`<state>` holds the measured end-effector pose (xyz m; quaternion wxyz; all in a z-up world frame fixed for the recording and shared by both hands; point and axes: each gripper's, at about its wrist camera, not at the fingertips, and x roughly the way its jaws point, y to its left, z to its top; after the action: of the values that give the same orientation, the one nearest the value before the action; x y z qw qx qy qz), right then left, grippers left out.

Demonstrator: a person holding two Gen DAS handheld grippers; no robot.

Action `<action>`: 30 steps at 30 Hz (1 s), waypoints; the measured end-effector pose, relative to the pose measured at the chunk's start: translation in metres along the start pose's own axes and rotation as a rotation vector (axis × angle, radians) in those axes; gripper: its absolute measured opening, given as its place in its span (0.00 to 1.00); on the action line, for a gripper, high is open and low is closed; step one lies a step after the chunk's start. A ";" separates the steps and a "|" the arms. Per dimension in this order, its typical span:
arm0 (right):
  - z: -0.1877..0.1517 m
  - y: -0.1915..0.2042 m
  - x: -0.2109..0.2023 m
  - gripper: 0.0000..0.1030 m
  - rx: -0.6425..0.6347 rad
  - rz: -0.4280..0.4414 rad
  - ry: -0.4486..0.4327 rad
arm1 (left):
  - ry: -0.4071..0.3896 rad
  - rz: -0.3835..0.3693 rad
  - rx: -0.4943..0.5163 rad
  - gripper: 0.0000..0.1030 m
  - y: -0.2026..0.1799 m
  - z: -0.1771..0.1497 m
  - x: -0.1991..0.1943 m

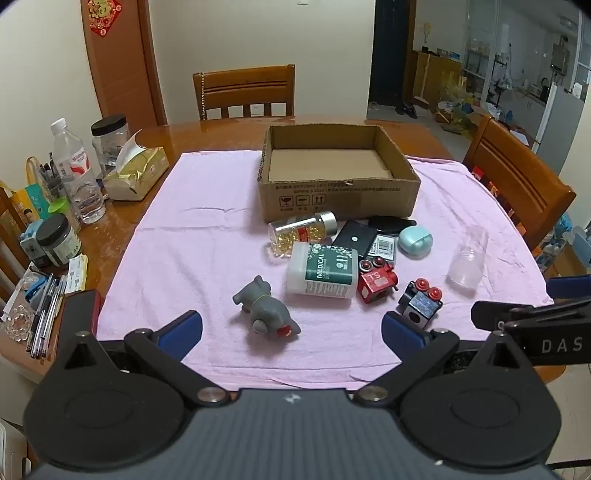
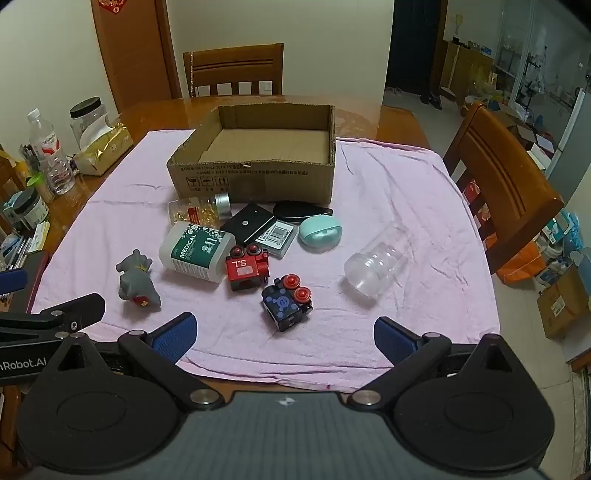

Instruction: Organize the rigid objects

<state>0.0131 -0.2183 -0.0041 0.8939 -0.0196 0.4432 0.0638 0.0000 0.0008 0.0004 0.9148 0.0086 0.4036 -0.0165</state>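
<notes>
Box (image 1: 338,195): empty, waiting behind the scattered toys (nothing sorted yet).
Left gripper (image 1: 291,328): wide open, empty.
Right gripper (image 2: 282,334): wide open, empty.

I'm looking into a home dining room. A glossy wooden dining table (image 1: 229,129) stands under a pink cloth (image 1: 192,229), with matching wooden chairs at the far side (image 1: 243,92) and the right (image 1: 517,177). A red paper decoration (image 1: 103,14) hangs on the far-left door, and far right a cluttered room (image 1: 498,81) opens.
</notes>
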 end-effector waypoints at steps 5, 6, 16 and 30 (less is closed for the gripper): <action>0.000 -0.001 -0.001 1.00 0.003 0.005 -0.005 | -0.002 0.016 0.004 0.99 0.001 -0.001 -0.001; 0.000 -0.001 -0.001 1.00 0.004 0.004 -0.005 | 0.002 0.010 0.007 0.99 -0.004 0.001 0.000; 0.005 -0.004 -0.002 1.00 -0.001 0.006 -0.009 | -0.010 0.006 0.012 0.99 -0.004 0.007 -0.010; 0.004 -0.003 -0.003 1.00 0.000 0.011 -0.015 | -0.012 0.003 0.024 0.99 -0.007 0.007 -0.008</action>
<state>0.0144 -0.2214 0.0005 0.8968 -0.0168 0.4367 0.0687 0.0000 -0.0059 0.0110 0.9169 0.0201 0.3980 -0.0203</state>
